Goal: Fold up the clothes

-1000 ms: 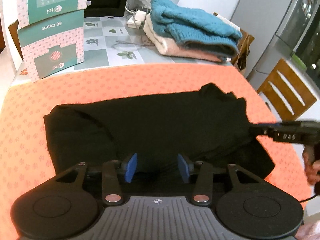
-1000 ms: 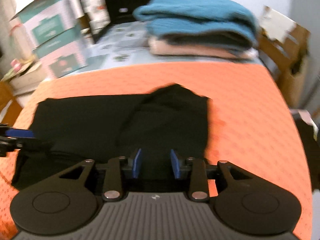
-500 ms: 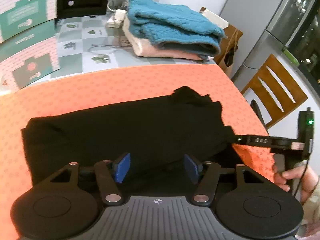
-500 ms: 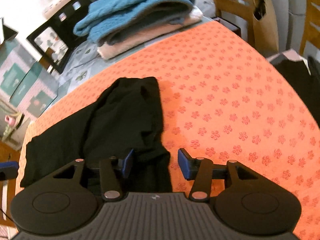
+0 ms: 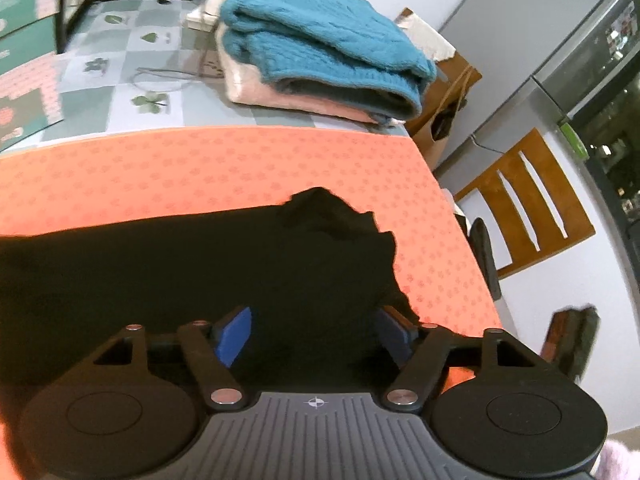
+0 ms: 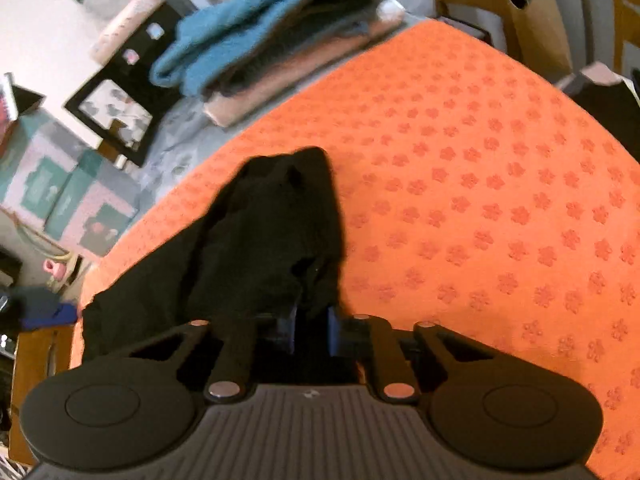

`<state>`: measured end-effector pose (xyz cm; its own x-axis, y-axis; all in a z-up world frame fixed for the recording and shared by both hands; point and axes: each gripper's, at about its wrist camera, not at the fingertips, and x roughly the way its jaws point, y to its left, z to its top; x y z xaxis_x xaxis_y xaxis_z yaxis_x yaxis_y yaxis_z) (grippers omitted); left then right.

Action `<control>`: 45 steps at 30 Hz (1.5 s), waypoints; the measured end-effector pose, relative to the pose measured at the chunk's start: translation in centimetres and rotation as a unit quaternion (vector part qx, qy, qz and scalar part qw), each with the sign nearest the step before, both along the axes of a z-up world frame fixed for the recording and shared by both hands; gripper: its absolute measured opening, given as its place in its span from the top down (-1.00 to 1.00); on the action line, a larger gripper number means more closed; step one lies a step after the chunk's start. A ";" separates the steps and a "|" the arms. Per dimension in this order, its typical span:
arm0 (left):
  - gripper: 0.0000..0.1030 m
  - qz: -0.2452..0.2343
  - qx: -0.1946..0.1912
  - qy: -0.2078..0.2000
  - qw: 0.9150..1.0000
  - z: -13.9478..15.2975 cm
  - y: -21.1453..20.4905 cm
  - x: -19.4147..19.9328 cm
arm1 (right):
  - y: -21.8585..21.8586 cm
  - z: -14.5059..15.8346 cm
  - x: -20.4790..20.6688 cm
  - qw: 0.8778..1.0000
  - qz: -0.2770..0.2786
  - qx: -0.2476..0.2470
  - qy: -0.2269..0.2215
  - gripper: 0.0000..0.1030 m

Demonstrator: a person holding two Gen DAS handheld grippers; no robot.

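A table under an orange mat point(image 5: 224, 168) with a flower print fills both views; beyond the mat's far edge the top is a grey leaf-print cloth point(image 5: 120, 92). At the far edge of the table sits a folded stack: a teal knit point(image 5: 320, 44) on top of a pale pink one point(image 5: 256, 92). Pink-and-green boxes point(image 6: 60, 196) stand at the far left corner, beside a black frame point(image 6: 116, 116). Off the right edge of the table are a wooden chair point(image 5: 528, 200), a brown paper bag point(image 5: 448, 104) and a steel fridge point(image 5: 592, 72).

The black garment point(image 5: 160, 272) lies on the mat along its near edge, mostly flat, with a bunched lump at its far right end, well short of the mat's right edge.

The left gripper point(image 5: 316, 332) is just over the garment's near side, its blue pads point(image 5: 236, 332) spread wide with black cloth between them; nothing is pinched.

The right gripper point(image 6: 312, 332) is at the garment's right end, its fingers pressed close together on a fold of the black cloth, which rises from the mat into them in a rumpled ridge.
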<state>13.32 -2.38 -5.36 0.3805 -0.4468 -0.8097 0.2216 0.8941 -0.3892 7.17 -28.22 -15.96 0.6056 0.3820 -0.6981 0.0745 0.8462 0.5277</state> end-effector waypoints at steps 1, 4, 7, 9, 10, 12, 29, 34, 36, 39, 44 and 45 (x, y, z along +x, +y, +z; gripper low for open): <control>-0.52 -0.004 -0.001 0.003 1.000 0.0 -0.7 0.5 | 0.4 0.4 -0.1 1.000 0.006 -0.007 -0.007 0.69; -0.56 -0.016 -0.014 0.021 1.000 -0.5 -3.0 1.9 | 1.6 1.6 -0.4 0.999 0.026 -0.029 -0.026 0.69; -0.56 -0.033 -0.015 0.042 0.998 -1.2 -5.5 3.3 | 2.8 2.8 -0.6 0.997 0.045 -0.050 -0.046 0.69; -0.57 -0.046 0.000 0.044 0.998 -1.4 -6.9 4.1 | 3.6 3.5 -0.8 0.995 0.057 -0.065 -0.059 0.69; -0.57 -0.053 0.007 0.045 0.998 -1.5 -7.7 4.5 | 4.0 3.9 -0.9 0.993 0.064 -0.072 -0.065 0.69; -0.57 -0.067 0.021 0.047 0.996 -1.8 -9.1 5.3 | 4.8 4.7 -1.1 0.990 0.076 -0.086 -0.078 0.69; 0.70 -0.047 0.121 0.022 0.991 -2.9 -9.3 6.1 | 7.5 7.2 -3.2 0.968 0.151 -0.157 -0.125 0.03; 0.70 -0.026 0.087 0.020 0.996 -1.9 -7.9 5.9 | 7.5 6.6 -4.8 0.955 0.185 -0.203 -0.111 -0.27; 0.70 -0.016 0.071 0.016 0.997 -1.4 -7.0 5.6 | 7.6 5.9 -5.2 0.955 0.201 -0.199 -0.088 -0.24; 0.71 -0.002 0.041 0.012 0.999 -0.6 -5.2 5.0 | 7.8 5.7 -6.0 0.958 0.215 -0.180 -0.068 0.80; 0.72 0.032 -0.016 -0.001 0.999 1.1 -0.6 3.5 | 9.7 8.4 -7.0 0.949 0.239 -0.179 -0.106 0.81; 0.72 0.042 -0.030 -0.002 0.999 1.4 0.6 3.2 | 10.3 9.2 -7.3 0.944 0.248 -0.184 -0.118 0.81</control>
<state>16.54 -1.77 -3.98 0.4215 -0.4610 -0.7809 0.1485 0.8846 -0.4421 -0.09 -17.92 -6.80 0.5716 0.4168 -0.7068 -0.4617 0.8754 0.1429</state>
